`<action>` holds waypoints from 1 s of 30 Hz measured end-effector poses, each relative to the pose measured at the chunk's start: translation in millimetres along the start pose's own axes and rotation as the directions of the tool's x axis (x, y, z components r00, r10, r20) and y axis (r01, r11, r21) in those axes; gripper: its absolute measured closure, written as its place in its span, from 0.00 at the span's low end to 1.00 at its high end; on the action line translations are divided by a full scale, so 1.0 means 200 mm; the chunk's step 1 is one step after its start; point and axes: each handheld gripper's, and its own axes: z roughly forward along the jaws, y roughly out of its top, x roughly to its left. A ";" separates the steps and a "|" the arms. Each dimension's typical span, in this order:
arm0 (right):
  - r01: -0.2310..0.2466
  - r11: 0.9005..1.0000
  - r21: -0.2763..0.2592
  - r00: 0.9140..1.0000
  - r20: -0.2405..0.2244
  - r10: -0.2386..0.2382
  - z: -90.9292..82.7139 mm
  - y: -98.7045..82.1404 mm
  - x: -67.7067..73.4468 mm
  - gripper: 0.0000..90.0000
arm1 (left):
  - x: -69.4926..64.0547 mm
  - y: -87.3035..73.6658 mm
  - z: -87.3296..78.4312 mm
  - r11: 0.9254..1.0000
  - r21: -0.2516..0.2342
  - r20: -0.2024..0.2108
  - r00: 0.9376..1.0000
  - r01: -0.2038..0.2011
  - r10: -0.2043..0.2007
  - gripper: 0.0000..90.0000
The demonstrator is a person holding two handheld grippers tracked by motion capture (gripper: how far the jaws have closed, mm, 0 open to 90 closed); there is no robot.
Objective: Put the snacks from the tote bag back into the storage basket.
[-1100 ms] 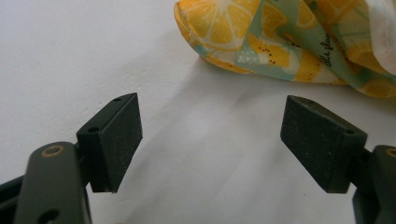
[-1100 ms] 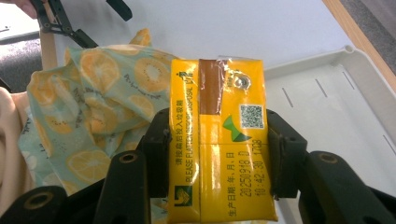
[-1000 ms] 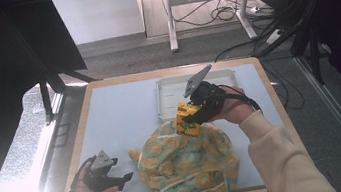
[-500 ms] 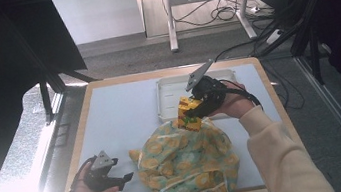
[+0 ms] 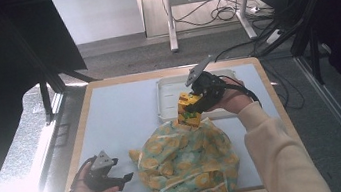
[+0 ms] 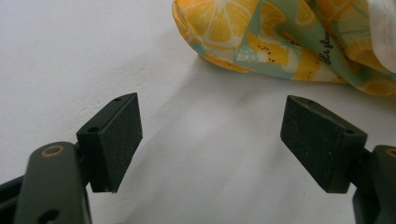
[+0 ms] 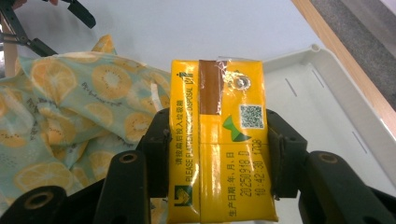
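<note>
Counts: 1 carton (image 7: 219,140), yellow, far right, w/ 1 QR code and 1 foil spot on its top. 1 bag (image 5: 188,161), lemon-print cloth, near centre. 1 tray (image 5: 166,96), white, far right. 1 table (image 5: 120,113) w/ 1 pale mat. 2 grippers: left gripper (image 5: 119,176) near left, right gripper (image 5: 195,105) far right, each w/ 2 black jaws, 1 grey plate. 2 hands, 1 per gripper. Beyond the table: 2 desk legs, a bunch of cables on the floor, too tangled to count.
</note>
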 end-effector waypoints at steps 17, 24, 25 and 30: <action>0.001 1.000 -0.008 1.000 0.008 -0.001 0.02 0.04 -0.06 0.58 | 0.01 0.00 -0.01 1.000 -0.005 -0.006 1.000 -0.002 0.002 0.23; 0.002 1.000 -0.013 1.000 0.014 -0.001 0.05 0.05 -0.09 0.58 | 0.00 0.00 -0.01 1.000 -0.011 -0.003 1.000 0.004 -0.004 0.23; 0.002 1.000 -0.013 1.000 0.014 -0.001 0.05 0.05 -0.09 0.58 | 0.00 0.00 -0.01 1.000 -0.007 -0.003 1.000 0.000 0.000 0.23; 0.004 1.000 -0.012 1.000 0.017 -0.003 0.09 0.05 -0.13 0.58 | 0.00 0.00 -0.01 1.000 -0.014 0.003 1.000 0.011 -0.011 0.23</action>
